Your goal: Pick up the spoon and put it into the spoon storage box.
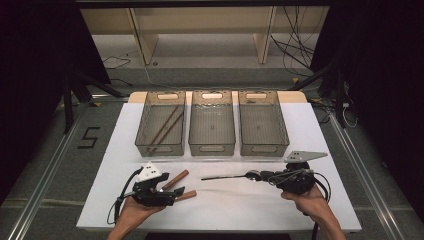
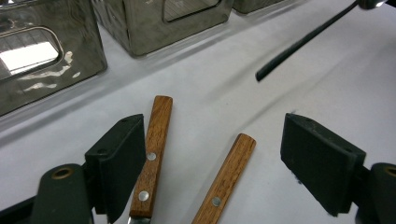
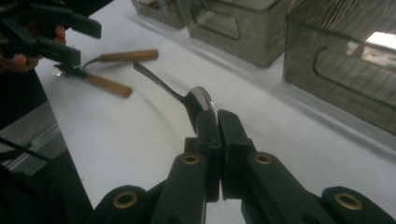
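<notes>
1. A white table (image 1: pixel 220 200) fills the middle of the high view, standing on a grey floor (image 1: pixel 45 165) with metal rails running along both sides.
2. A black number five (image 1: pixel 89 137) is marked on the floor at the left of the frame.
3. At the top of the frame stands a pale wooden shelf (image 1: pixel 200 30), with loose cables (image 1: pixel 295 45) lying on the floor to the upper right; black drapes close both edges.
4. Three clear grey bins (image 1: pixel 212 122) sit in a row along the table's far side; the left bin (image 1: pixel 161 124) holds two thin brown sticks, lying at a slant.
5. The right gripper (image 1: pixel 257 175), at the lower right of the frame, has its jaws pressed together on the bowl of a spoon (image 3: pixel 198 100); the dark handle points left, and the spoon is raised clear of the tabletop.
6. The left gripper (image 1: pixel 172 191), at the lower left, has its jaws spread wide over two wooden-handled utensils (image 2: pixel 152 154) lying side by side on the table, gripping neither.
7. In the left gripper view, one handle lies just beside the left jaw; the other rests in the gap between the jaws.
</notes>
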A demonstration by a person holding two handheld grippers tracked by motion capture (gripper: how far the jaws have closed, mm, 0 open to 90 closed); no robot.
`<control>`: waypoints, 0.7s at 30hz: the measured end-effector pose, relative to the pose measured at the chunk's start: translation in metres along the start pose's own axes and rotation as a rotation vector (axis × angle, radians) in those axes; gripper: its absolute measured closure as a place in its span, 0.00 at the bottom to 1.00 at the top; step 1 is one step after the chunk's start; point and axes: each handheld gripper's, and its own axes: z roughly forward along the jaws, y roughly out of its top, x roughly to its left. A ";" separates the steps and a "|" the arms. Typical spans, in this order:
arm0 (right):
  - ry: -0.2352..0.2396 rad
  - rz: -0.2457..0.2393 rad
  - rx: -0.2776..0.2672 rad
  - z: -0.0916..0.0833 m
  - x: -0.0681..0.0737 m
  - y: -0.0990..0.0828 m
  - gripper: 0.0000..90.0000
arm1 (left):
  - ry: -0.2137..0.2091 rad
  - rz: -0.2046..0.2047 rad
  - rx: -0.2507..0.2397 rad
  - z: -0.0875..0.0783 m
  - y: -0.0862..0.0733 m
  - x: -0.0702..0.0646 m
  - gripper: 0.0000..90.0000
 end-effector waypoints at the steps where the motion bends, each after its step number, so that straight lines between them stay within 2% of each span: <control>1: 0.000 0.000 0.000 0.000 0.000 0.000 0.99 | 0.003 0.001 0.001 0.000 0.000 0.001 0.24; 2: -0.012 0.002 -0.031 -0.003 0.000 0.003 0.99 | 0.004 0.002 0.003 0.000 -0.001 0.001 0.24; 8: -0.057 0.009 -0.096 -0.010 0.000 0.013 0.99 | 0.013 -0.003 -0.006 -0.002 -0.002 0.003 0.24; 14: -0.069 0.006 -0.105 -0.008 0.001 0.024 1.00 | 0.012 -0.005 -0.017 -0.003 -0.003 0.003 0.24; 21: -0.053 0.041 -0.120 -0.001 -0.002 0.034 1.00 | 0.014 -0.010 -0.019 -0.005 -0.004 0.004 0.24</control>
